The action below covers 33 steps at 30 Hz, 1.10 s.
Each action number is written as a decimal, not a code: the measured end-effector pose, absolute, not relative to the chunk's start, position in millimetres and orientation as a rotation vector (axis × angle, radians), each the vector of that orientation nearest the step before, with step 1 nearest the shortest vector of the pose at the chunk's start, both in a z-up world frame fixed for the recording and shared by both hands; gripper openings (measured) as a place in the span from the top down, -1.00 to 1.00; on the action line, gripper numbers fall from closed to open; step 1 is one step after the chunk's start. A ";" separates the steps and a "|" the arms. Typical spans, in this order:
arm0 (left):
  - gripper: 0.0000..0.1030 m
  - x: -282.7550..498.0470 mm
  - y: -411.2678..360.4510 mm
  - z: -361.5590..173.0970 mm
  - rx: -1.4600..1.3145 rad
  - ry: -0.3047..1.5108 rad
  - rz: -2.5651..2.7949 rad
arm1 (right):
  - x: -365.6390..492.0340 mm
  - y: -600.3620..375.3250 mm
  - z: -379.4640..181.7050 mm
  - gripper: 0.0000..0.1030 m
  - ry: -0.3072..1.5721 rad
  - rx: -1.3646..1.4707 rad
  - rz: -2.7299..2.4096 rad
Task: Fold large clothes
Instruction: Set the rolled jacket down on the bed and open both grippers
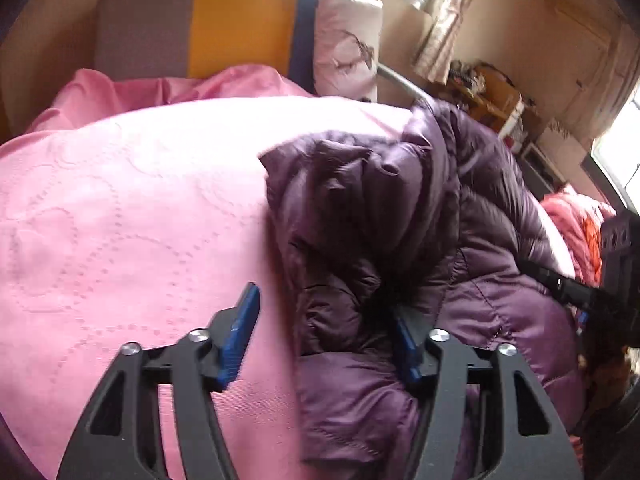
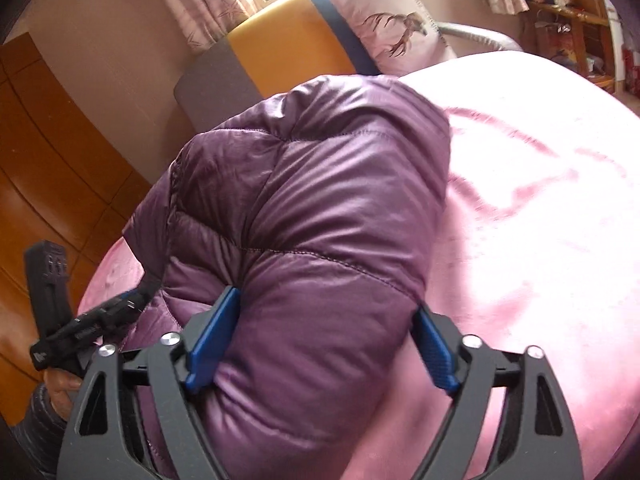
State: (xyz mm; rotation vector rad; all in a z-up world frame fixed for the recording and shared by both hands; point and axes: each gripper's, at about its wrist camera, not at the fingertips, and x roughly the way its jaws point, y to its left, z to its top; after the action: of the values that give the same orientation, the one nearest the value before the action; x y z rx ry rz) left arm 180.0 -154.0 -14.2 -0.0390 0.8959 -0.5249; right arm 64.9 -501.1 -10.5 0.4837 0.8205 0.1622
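While the purple quilted down jacket (image 1: pixel 420 216) lies bunched on the pink stitched bedspread (image 1: pixel 120 208), the left gripper (image 1: pixel 324 332) hangs at the jacket's near edge, jaws wide apart, one blue pad over bare bedspread, the other pressed into a fold. At the jacket's other side, the right gripper (image 2: pixel 320 344) straddles a puffed fold, jaws spread wide around it without pinching. Beyond the jacket stands a white deer-print pillow (image 2: pixel 396 24).

A bed with a pink quilted bedspread (image 1: pixel 120 208); a bunched purple puffer jacket (image 2: pixel 320 220) lies on it.
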 end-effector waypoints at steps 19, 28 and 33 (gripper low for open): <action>-0.04 179.2 -193.1 -29.5 0.177 0.853 -0.499 | 20.0 -348.1 7.9 -0.65 0.775 0.030 0.038; -0.54 148.2 -149.9 -10.0 0.028 0.779 -0.404 | 7.5 -339.0 18.1 -0.82 0.775 0.081 -0.038; -0.75 116.5 -135.1 5.8 0.018 0.705 -0.373 | -6.0 -336.4 34.7 -0.94 0.739 0.137 -0.116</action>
State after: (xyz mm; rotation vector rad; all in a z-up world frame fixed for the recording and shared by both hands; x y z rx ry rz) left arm 116.5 -135.1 5.8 0.0184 0.7048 -0.3735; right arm -6.0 -336.4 34.7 0.1367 0.7386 -0.1156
